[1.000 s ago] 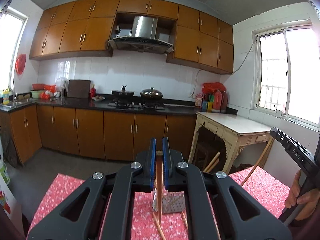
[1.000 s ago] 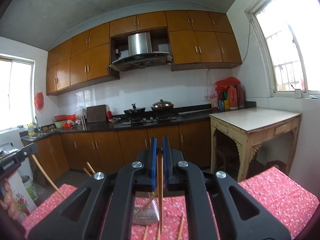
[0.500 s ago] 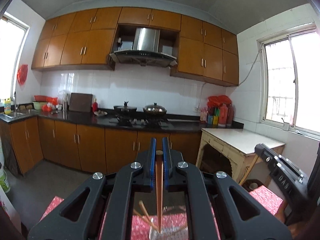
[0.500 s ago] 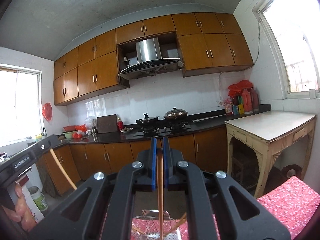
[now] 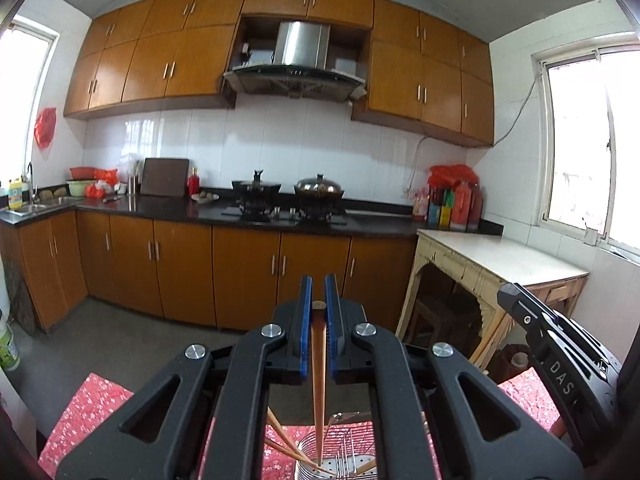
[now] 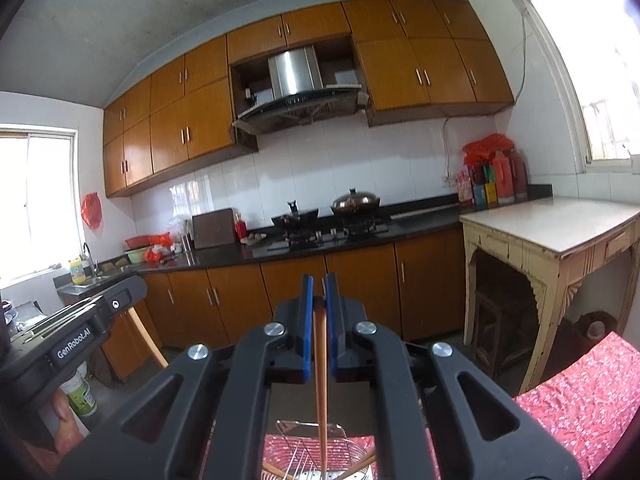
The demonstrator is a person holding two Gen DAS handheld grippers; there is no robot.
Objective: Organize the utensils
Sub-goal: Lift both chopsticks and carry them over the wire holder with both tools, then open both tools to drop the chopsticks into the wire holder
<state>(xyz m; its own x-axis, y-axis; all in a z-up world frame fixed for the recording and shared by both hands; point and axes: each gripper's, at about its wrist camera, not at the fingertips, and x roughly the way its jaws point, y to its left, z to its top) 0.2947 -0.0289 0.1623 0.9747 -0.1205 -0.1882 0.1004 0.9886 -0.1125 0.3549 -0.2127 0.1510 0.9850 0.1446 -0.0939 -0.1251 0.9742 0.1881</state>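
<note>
So both grippers are clamped on 1 chopstick each. Left gripper (image 5: 316, 300) pinches a brown chopstick (image 5: 318, 380) hanging with its tip down inside the metal utensil holder (image 5: 344, 464), which already has other chopsticks (image 5: 284, 440) leaning in it. Right gripper (image 6: 316, 300) pinches its own chopstick (image 6: 321, 392) above the same holder on the red cloth (image 6: 588, 400).

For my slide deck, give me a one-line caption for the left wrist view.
Left gripper clamps a chopstick above a metal utensil holder.
</note>
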